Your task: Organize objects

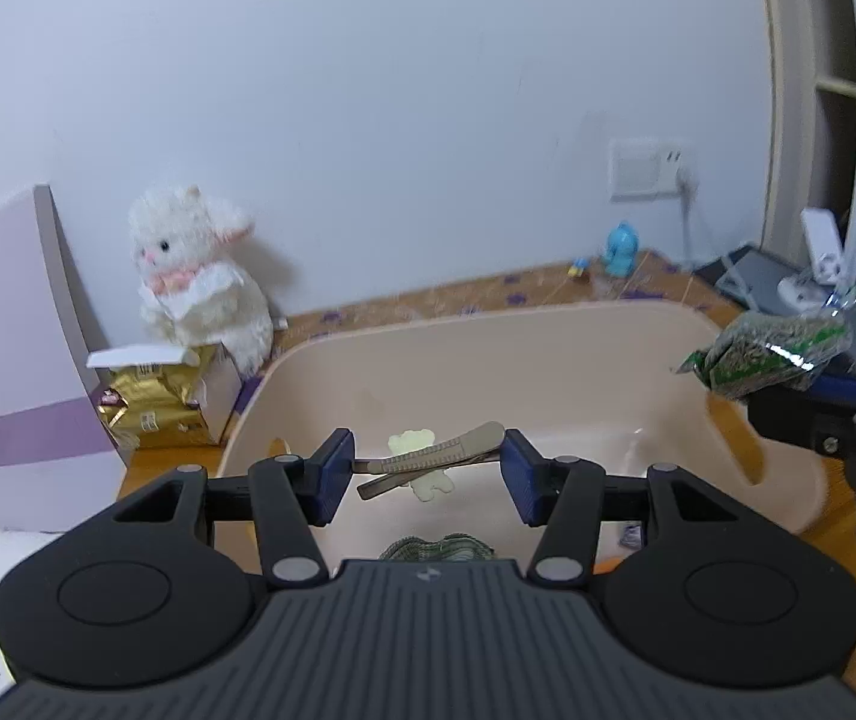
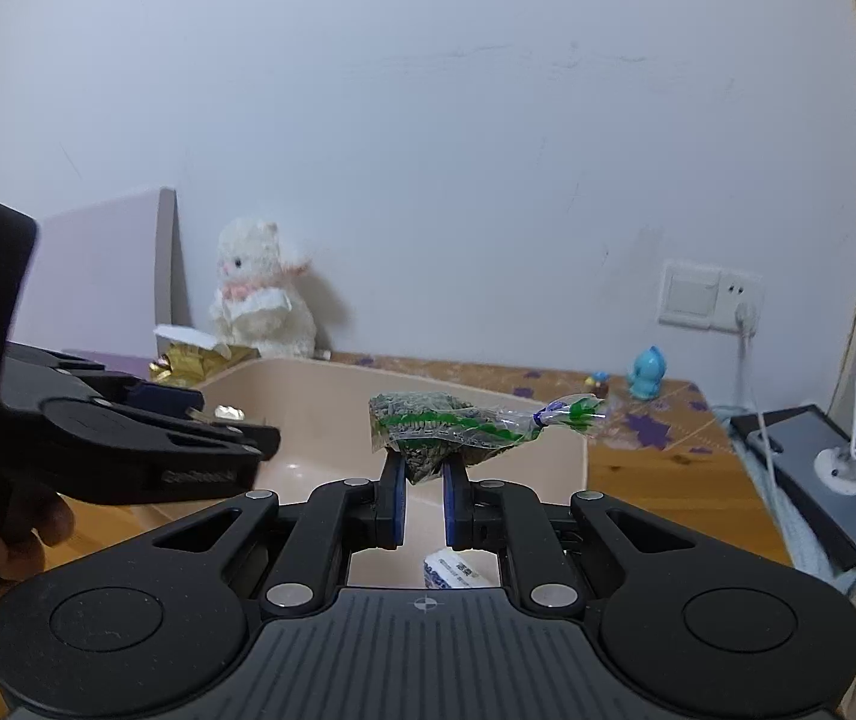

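Left wrist view: the left gripper hangs over a beige tub, fingers spread wide and gripping nothing. Between them, on the tub floor, two hair clips cross over a pale bear shape, half hidden. The right gripper pinches one clear bag of green pellets above the tub. One plush toy sits behind, by a gold packet.
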`<state>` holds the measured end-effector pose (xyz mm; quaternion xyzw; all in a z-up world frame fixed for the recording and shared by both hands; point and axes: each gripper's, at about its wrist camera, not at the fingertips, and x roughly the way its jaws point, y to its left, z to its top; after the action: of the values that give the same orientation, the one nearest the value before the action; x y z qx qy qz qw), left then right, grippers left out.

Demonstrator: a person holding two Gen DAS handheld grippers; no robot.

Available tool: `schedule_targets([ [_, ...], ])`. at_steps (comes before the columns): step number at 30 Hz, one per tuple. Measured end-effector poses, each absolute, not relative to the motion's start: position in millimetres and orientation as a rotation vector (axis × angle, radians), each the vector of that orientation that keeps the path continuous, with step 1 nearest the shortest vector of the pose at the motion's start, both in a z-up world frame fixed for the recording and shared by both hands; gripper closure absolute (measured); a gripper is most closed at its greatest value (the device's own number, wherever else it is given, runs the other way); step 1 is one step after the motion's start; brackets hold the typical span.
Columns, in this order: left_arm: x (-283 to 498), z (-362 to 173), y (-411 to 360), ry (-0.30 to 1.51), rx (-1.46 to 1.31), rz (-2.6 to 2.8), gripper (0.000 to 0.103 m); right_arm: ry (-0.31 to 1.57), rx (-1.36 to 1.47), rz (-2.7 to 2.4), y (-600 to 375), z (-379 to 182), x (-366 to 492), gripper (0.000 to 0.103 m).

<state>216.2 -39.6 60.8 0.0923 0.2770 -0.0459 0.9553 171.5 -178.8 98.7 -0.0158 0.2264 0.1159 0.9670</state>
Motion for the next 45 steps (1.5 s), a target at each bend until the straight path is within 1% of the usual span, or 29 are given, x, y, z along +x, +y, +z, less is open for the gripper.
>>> schedule_targets([
  [6,250,30,-44,0.666,0.215,-0.068,0.048,0.541,-0.04,0.239,-170,76,202,0.092],
  [14,266,6,-44,0.768,0.233,-0.084,0.046,0.658,-0.048,0.249,-165,49,225,0.091],
  [16,266,6,-42,0.77,0.231,-0.077,0.046,0.671,-0.049,0.249,-166,46,225,0.081],
  [17,266,6,-41,0.774,0.227,-0.081,0.041,0.671,-0.049,0.243,-166,46,224,0.075],
  [18,265,8,-40,0.776,0.223,-0.085,0.037,0.672,-0.049,0.24,-167,46,224,0.067],
  [19,263,10,-39,0.768,0.223,-0.079,0.03,0.667,-0.049,0.24,-167,48,221,0.059],
  [20,261,12,-38,0.754,0.228,-0.067,0.024,0.662,-0.051,0.235,-168,50,219,0.054],
  [21,258,15,-38,0.742,0.236,-0.057,0.022,0.654,-0.056,0.233,-169,53,217,0.046],
  [24,253,23,-34,0.733,0.227,-0.057,0.019,0.631,-0.061,0.232,-170,62,207,0.041],
  [27,244,32,-31,0.721,0.221,-0.053,0.018,0.614,-0.042,0.236,-174,71,197,0.03],
  [29,238,37,-28,0.71,0.214,-0.049,0.013,0.604,-0.037,0.232,-175,77,190,0.026],
  [33,222,49,-24,0.692,0.198,-0.046,0.013,0.598,-0.036,0.219,-175,86,177,0.021],
  [36,209,58,-22,0.677,0.184,-0.048,0.013,0.591,-0.032,0.211,-175,90,166,0.013],
  [39,195,65,-19,0.665,0.173,-0.054,0.012,0.581,-0.03,0.207,-174,96,154,0.012],
  [41,186,67,-18,0.659,0.17,-0.059,0.012,0.576,-0.026,0.204,-174,99,146,0.01],
  [43,177,69,-15,0.654,0.165,-0.058,0.012,0.572,-0.024,0.201,-174,102,139,0.006],
  [45,168,72,-12,0.648,0.155,-0.057,0.012,0.572,-0.023,0.2,-174,103,132,0.005],
])
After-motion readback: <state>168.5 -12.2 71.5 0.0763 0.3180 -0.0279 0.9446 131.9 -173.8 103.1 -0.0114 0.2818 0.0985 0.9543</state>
